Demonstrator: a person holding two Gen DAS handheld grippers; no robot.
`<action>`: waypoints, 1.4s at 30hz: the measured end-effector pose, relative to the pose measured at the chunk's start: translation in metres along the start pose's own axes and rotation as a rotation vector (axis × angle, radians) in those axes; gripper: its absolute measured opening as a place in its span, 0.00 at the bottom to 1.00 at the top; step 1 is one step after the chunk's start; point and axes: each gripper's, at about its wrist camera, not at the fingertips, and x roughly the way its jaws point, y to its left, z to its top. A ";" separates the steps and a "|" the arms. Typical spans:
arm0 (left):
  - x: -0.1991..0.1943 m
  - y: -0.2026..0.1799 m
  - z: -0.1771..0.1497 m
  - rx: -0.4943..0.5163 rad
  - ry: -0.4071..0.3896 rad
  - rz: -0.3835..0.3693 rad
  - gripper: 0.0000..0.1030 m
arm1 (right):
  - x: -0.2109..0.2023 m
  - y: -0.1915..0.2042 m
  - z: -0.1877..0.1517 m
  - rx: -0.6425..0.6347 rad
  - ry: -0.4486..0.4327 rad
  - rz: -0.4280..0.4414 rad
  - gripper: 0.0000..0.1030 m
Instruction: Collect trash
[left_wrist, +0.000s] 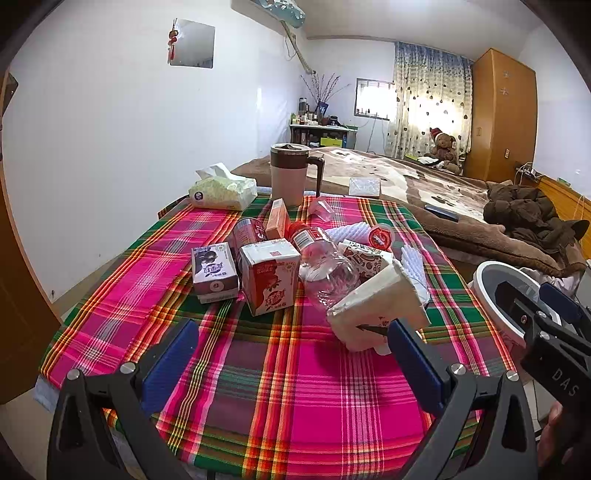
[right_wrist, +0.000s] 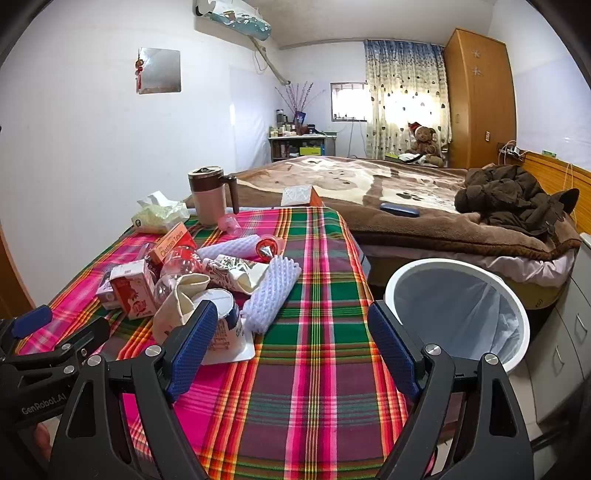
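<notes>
Left wrist: trash beyond gripper.

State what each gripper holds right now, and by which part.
Nothing is held. The left gripper and right gripper both hover with jaws wide open over the tablecloth.

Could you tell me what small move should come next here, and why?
Probably ease the right gripper forward-left onto the crumpled white cup. Both grippers are open and empty, the cup is the nearest trash, and the lined bin stands just right of the table.
</notes>
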 end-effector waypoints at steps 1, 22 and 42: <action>0.002 0.000 0.000 0.000 0.001 0.000 1.00 | 0.000 -0.001 0.000 0.001 0.000 0.001 0.83; 0.002 0.000 0.000 -0.001 -0.001 0.003 1.00 | -0.002 0.000 0.000 -0.001 -0.005 0.000 0.83; -0.002 0.001 0.000 -0.004 0.001 0.002 1.00 | -0.001 0.000 0.000 0.000 -0.006 -0.004 0.82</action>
